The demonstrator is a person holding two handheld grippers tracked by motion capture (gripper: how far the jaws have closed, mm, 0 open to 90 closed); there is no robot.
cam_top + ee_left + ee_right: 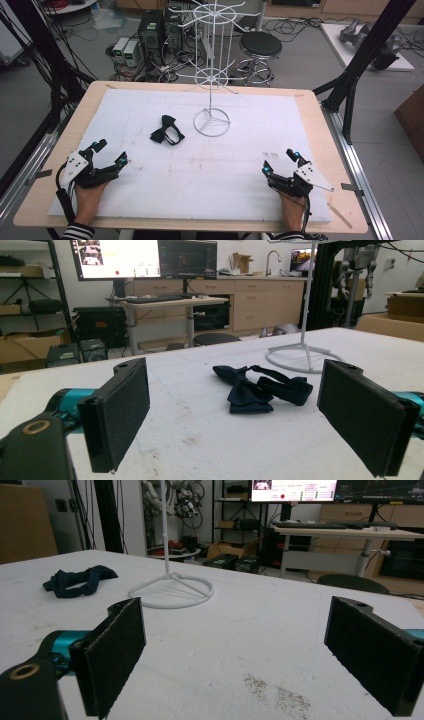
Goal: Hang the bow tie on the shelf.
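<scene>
A dark bow tie point(167, 130) lies flat on the white sheet point(240, 165) that covers the wooden counter point(320, 130), a little left of the middle and toward the far side. Its strap curls in a loop beside the bow (seen most clearly from the left tongs' camera, where the bow tie point(260, 387) sits ahead between the two jaws but well beyond them). Just to its right stands a white wire rack point(212, 75), its ring-shaped foot resting on the sheet near the bow tie without touching it.

The left tongs point(111, 152) rest at the near left corner of the sheet, held by a hand point(89, 196) in a striped sleeve. The jaws stand wide apart with nothing between them; the pads point(120, 415) face each other over bare sheet. They point toward the bow tie, yet stay well apart from it.

The right tongs point(280, 161) rest at the near right side of the sheet, also held from below by a hand point(292, 206). These jaws are spread wide too and hold nothing. From their own camera the rack's ring foot point(170, 592) lies ahead and the bow tie point(77, 581) farther off to the left. A patch of dark specks point(277, 692) marks the sheet between the jaws.
</scene>
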